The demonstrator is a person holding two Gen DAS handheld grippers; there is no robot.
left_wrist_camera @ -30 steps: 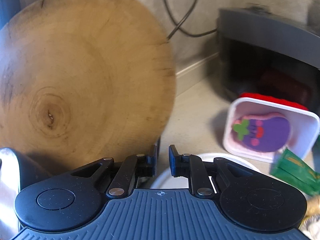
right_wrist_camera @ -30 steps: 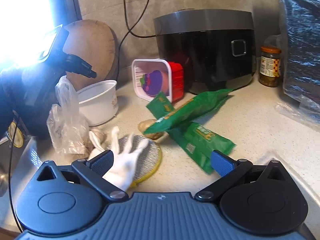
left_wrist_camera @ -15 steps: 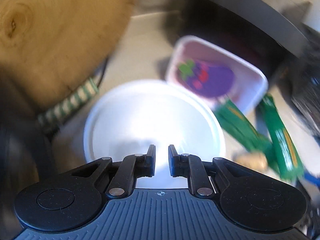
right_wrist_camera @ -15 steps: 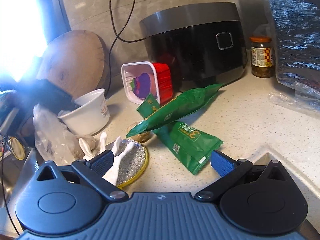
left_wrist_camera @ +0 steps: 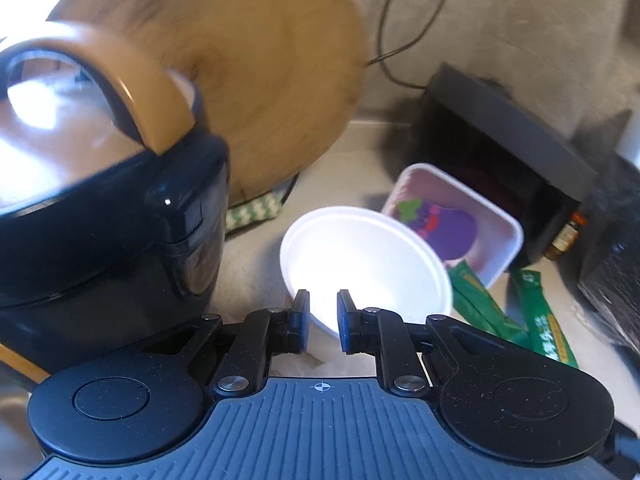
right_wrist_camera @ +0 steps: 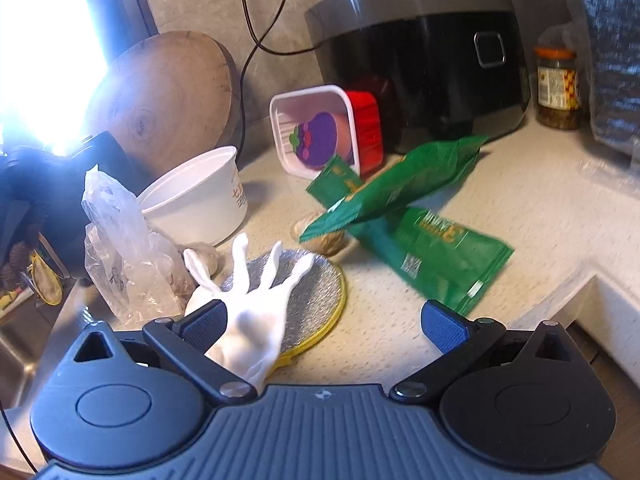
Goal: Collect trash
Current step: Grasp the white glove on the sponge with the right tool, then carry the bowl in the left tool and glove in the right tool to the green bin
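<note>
A white disposable bowl (left_wrist_camera: 360,264) (right_wrist_camera: 200,204) stands on the counter. My left gripper (left_wrist_camera: 323,320) hangs just above its near rim, jaws a narrow gap apart with nothing between them. A crumpled clear plastic bag (right_wrist_camera: 120,248), a white glove (right_wrist_camera: 256,304) on a foil lid (right_wrist_camera: 308,292), two green snack packets (right_wrist_camera: 400,188) (left_wrist_camera: 540,324) and a tipped red-and-white tub (right_wrist_camera: 324,132) (left_wrist_camera: 452,224) lie around. My right gripper (right_wrist_camera: 324,320) is open wide and empty above the glove and lid.
A round wooden board (right_wrist_camera: 168,96) leans on the wall. A dark rice cooker (right_wrist_camera: 424,56) stands behind the tub, a jar (right_wrist_camera: 558,88) to its right. A dark pot with a brown handle (left_wrist_camera: 100,200) stands left of the bowl. A sink edge (right_wrist_camera: 600,300) runs at right.
My left gripper has pulled back and swung left, bringing the dark pot into view. My right gripper has moved slightly closer to the glove and lid, still open.
</note>
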